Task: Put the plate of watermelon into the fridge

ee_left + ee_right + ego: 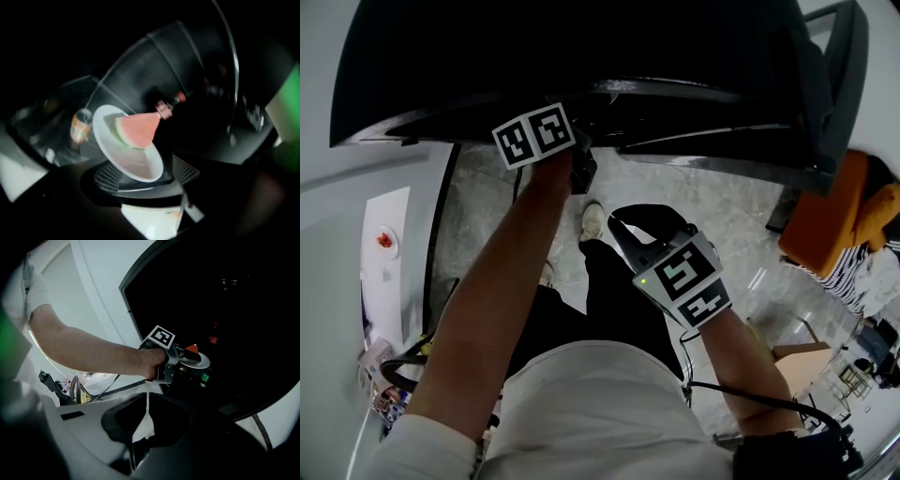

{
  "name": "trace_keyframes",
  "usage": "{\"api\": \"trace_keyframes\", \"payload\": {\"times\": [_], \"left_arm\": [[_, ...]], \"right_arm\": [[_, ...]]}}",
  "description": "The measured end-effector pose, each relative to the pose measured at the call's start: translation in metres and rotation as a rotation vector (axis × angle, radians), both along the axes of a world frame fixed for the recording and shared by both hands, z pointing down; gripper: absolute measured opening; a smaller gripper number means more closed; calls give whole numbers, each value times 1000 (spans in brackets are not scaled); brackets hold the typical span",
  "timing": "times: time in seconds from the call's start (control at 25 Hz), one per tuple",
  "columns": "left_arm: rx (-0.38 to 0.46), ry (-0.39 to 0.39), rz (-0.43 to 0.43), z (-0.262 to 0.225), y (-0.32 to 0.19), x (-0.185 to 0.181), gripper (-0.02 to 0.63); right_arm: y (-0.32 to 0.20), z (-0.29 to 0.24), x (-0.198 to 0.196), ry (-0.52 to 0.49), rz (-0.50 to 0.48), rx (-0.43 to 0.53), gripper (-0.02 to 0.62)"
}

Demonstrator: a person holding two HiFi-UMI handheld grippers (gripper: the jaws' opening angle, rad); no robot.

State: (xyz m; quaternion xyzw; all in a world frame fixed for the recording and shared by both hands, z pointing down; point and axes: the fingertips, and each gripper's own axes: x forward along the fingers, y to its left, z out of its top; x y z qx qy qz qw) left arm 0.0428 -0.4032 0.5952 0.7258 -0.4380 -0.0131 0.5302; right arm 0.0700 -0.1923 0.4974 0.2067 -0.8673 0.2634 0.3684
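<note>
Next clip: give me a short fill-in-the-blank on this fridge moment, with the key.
1. The white plate carries one wedge of ____.
2. The arm reaching into the dark fridge bears the ____ gripper.
3. The right gripper has its jaws ____, with nothing between them.
Missing words: watermelon; left; shut.

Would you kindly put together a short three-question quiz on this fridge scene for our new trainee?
1. True or false: the right gripper has its jaws together with nothing between them.
2. What lies on the white plate? A: bread; B: a watermelon slice; C: an orange.
3. Fill the gap: in the left gripper view, the thing standing just left of the plate is an orange ____.
Key: 1 true; 2 B; 3 can.
</note>
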Motion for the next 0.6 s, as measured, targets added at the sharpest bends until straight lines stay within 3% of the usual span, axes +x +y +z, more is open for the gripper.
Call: {"api": "trace_keyframes", "payload": {"times": [0.2,0.36,0.6], "left_arm": [[86,-351,179,12,7,5,328],[125,-531,285,21,14,8,327],[150,-771,379,35,17,3,327]], "right_arm": [[4,3,2,6,3,-10,26],[5,3,3,7,6,-14,26],[5,6,6,9,16,-23,26]]}}
